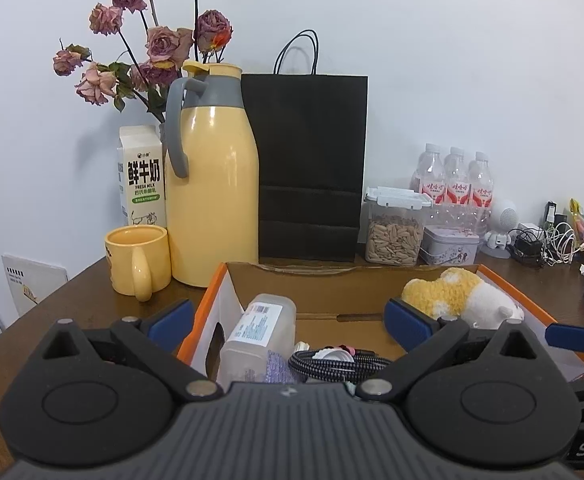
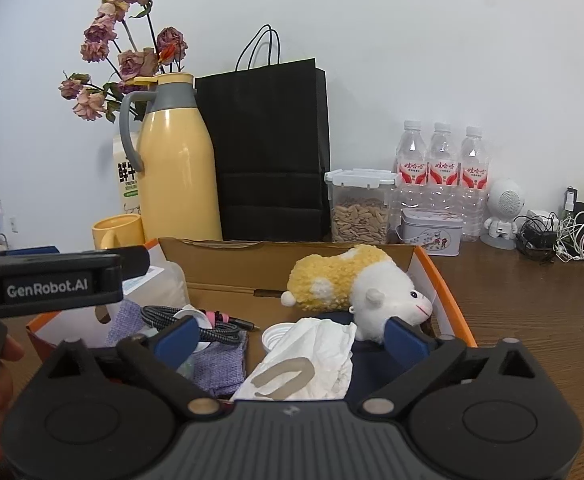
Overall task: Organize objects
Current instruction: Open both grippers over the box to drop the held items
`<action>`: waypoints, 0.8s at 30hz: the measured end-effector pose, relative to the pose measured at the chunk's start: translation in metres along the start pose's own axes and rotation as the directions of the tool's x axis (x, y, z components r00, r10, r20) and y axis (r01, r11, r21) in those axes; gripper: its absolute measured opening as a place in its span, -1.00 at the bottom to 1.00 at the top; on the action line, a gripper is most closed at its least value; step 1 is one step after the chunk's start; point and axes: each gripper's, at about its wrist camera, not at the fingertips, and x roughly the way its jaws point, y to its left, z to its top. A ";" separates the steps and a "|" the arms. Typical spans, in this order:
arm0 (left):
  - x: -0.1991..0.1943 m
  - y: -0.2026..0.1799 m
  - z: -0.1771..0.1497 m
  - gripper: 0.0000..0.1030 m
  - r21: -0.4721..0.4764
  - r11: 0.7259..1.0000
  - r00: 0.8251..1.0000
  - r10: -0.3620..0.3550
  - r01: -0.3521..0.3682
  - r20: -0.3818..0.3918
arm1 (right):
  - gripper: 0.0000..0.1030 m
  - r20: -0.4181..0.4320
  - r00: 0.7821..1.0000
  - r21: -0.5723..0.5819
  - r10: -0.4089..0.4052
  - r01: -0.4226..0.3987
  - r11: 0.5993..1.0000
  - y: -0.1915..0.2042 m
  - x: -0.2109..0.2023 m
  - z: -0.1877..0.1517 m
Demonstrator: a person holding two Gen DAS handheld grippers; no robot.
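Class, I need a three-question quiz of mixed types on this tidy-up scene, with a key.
1. True or false: the plush toy lies inside the box.
2. What stands between the milk carton and the black bag? A) flask B) bottles C) tin
3. Fill in: both claws, left and right, are ____.

Key: 1 true; 2 A, the flask; 3 open.

Yellow thermos [image 1: 214,196], mug [image 1: 138,260], black bag [image 1: 312,164], perhaps seeds jar [image 1: 394,232].
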 end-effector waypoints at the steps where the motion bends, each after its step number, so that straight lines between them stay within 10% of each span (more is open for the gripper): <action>1: 0.000 0.000 0.000 1.00 -0.001 1.000 1.000 -0.002 0.002 -0.003 | 0.98 0.003 1.000 -0.001 -0.002 0.002 1.000 0.000 -0.001 0.000; 24: -0.054 0.020 -0.023 1.00 0.036 0.997 0.997 -0.071 0.070 0.017 | 0.99 0.047 0.998 -0.075 0.036 -0.032 0.997 0.015 -0.047 -0.015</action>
